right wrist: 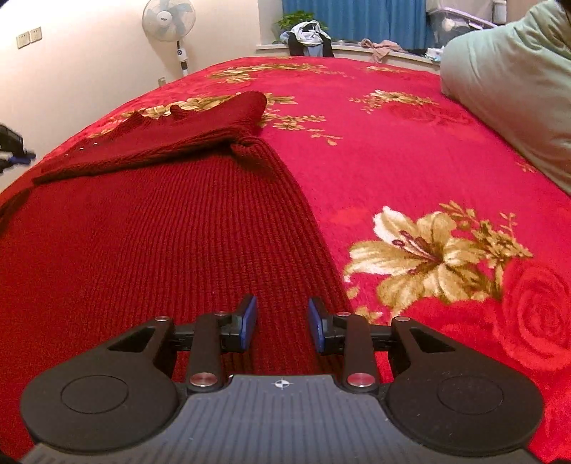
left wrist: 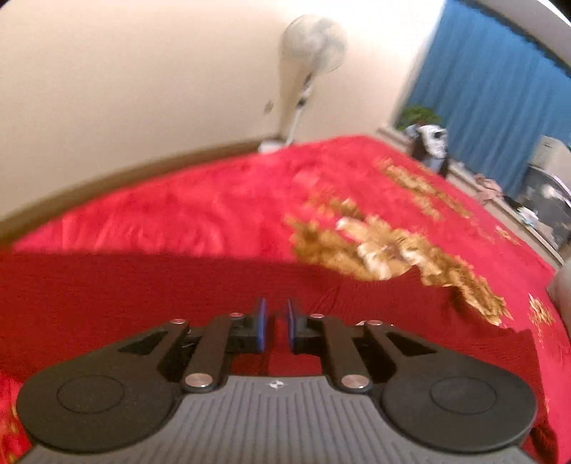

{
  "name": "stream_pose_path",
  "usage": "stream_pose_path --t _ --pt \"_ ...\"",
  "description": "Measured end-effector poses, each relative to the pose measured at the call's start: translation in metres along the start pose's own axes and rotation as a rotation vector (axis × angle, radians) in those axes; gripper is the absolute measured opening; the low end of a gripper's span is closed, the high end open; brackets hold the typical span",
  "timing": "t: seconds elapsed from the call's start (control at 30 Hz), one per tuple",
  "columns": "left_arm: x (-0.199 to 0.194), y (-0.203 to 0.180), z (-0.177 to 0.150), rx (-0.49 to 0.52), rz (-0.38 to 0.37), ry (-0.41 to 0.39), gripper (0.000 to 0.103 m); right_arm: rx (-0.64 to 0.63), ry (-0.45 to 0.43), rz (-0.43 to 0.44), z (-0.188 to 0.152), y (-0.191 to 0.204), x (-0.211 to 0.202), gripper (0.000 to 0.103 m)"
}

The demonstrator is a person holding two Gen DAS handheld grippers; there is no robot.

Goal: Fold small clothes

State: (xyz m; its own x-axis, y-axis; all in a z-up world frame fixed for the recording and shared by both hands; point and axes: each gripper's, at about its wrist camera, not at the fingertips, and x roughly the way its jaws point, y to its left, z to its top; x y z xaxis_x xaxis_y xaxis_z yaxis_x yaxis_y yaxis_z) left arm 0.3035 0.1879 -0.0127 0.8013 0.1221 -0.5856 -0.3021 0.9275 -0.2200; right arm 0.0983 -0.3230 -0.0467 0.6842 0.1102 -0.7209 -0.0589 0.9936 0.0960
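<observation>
Bed [right wrist: 410, 150], floral red blanket: your right hand-held gripper [right wrist: 282, 323] stood half-open over the sweater [right wrist: 160, 232] hem; left hand-held gripper [left wrist: 275, 326] nearly closed, grip unclear. Pinch hem edge squarely.

Left wrist view: rides low on the left gripper [left wrist: 275, 326], close above the dark red sweater [left wrist: 142, 292], facing across the bed [left wrist: 200, 207] toward its far edge, the wall and the standing fan [left wrist: 314, 43]; blurred.
Right wrist view: rides on the right gripper [right wrist: 282, 326], tilted down near the sweater's [right wrist: 160, 242] right border, facing the bed's [right wrist: 392, 150] far edge.
Shared: sweater, flowered bedspread, fan [right wrist: 169, 18], blue curtain [left wrist: 492, 89] [right wrist: 357, 18].
</observation>
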Motion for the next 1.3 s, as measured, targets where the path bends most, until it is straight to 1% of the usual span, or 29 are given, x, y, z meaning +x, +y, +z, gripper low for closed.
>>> stream_pose_path --t 0.03,0.07,0.1,0.13,0.17,0.2,0.27,0.33,0.37,0.4,0.47,0.57,0.63,0.67,0.7,0.77,0.8,0.9,0.97,1.07,1.1,1.13,1.17,1.2,1.23,1.27,1.3 --pt "-0.001 -0.006 -0.002 0.034 -0.030 -0.002 0.016 -0.001 -0.001 -0.001 0.000 0.001 -0.001 0.033" --pt "0.000 -0.012 -0.006 0.054 -0.055 0.018 0.018 -0.001 -0.002 -0.002 0.001 0.000 -0.001 0.033" --pt "0.009 -0.017 -0.012 0.076 -0.079 0.076 0.023 -0.001 -0.003 -0.002 0.001 0.000 -0.001 0.033" --pt "0.021 -0.019 -0.018 0.094 -0.077 0.150 0.027 -0.001 -0.003 -0.001 0.001 0.000 0.000 0.033" --pt "0.036 -0.022 -0.026 0.118 -0.054 0.245 0.026 -0.003 -0.003 -0.001 0.001 0.000 0.000 0.033" --pt "0.038 -0.023 -0.032 0.137 -0.046 0.247 0.026 -0.006 -0.004 -0.002 0.001 0.000 0.000 0.033" --pt "0.029 -0.035 -0.028 0.210 -0.033 0.200 0.027 -0.015 -0.005 -0.005 0.000 0.001 0.000 0.033" --pt "0.019 -0.042 -0.026 0.240 -0.080 0.133 0.032 -0.019 -0.006 -0.008 0.001 0.002 0.000 0.033" --pt "0.017 -0.044 -0.028 0.261 -0.090 0.116 0.033 -0.018 -0.007 -0.009 0.001 0.002 -0.001 0.033" --pt "0.019 -0.045 -0.033 0.281 -0.083 0.125 0.033 -0.016 -0.009 -0.011 0.002 0.002 -0.001 0.033" --pt "0.030 -0.046 -0.044 0.318 -0.061 0.196 0.034 -0.010 -0.014 -0.010 0.004 0.002 -0.001 0.034" --pt "0.020 -0.050 -0.039 0.332 -0.062 0.158 0.034 0.002 -0.010 -0.007 0.004 0.000 -0.001 0.034" --pt "-0.001 -0.047 -0.029 0.288 -0.109 0.114 0.035 0.003 -0.012 -0.011 0.005 0.000 -0.002 0.033" --pt "-0.010 -0.044 -0.027 0.286 -0.135 0.092 0.035 0.007 -0.016 -0.014 0.006 0.000 -0.004 0.034" --pt "-0.020 -0.044 -0.025 0.306 -0.142 0.073 0.035 0.010 -0.023 -0.018 0.007 0.000 -0.006 0.034" --pt "-0.039 -0.042 -0.021 0.356 -0.114 0.044 0.035 0.015 -0.038 -0.021 0.010 -0.002 -0.009 0.034" --pt "-0.049 -0.041 -0.016 0.364 -0.109 0.034 0.035 0.027 -0.047 -0.018 0.011 -0.003 -0.011 0.034" --pt "-0.089 -0.028 -0.005 0.344 -0.129 0.017 0.036 0.053 -0.076 -0.005 0.017 -0.005 -0.017 0.034" --pt "-0.118 -0.018 -0.005 0.342 -0.135 0.007 0.041 0.062 -0.099 0.001 0.019 -0.005 -0.022 0.034" --pt "-0.151 -0.006 -0.019 0.373 -0.143 -0.026 0.051 0.068 -0.134 0.017 0.022 -0.003 -0.031 0.034" --pt "-0.156 -0.001 -0.027 0.396 -0.132 -0.048 0.057 0.062 -0.148 0.019 0.023 -0.002 -0.034 0.034" --pt "-0.159 0.004 -0.035 0.411 -0.117 -0.065 0.058 0.054 -0.158 0.018 0.023 -0.001 -0.037 0.034" --pt "-0.158 0.009 -0.042 0.413 -0.102 -0.066 0.058 0.047 -0.165 0.016 0.023 0.000 -0.039 0.034" --pt "-0.152 0.014 -0.046 0.418 -0.080 -0.043 0.058 0.043 -0.172 0.013 0.023 0.000 -0.042 0.034" --pt "-0.145 0.017 -0.046 0.427 -0.040 -0.014 0.057 0.044 -0.176 0.011 0.023 0.000 -0.044 0.034" --pt "-0.144 0.023 -0.044 0.414 -0.005 -0.029 0.057 0.048 -0.180 0.010 0.023 -0.001 -0.046 0.034" --pt "-0.144 0.028 -0.040 0.392 0.008 -0.047 0.057 0.052 -0.183 0.009 0.023 -0.001 -0.048 0.034"
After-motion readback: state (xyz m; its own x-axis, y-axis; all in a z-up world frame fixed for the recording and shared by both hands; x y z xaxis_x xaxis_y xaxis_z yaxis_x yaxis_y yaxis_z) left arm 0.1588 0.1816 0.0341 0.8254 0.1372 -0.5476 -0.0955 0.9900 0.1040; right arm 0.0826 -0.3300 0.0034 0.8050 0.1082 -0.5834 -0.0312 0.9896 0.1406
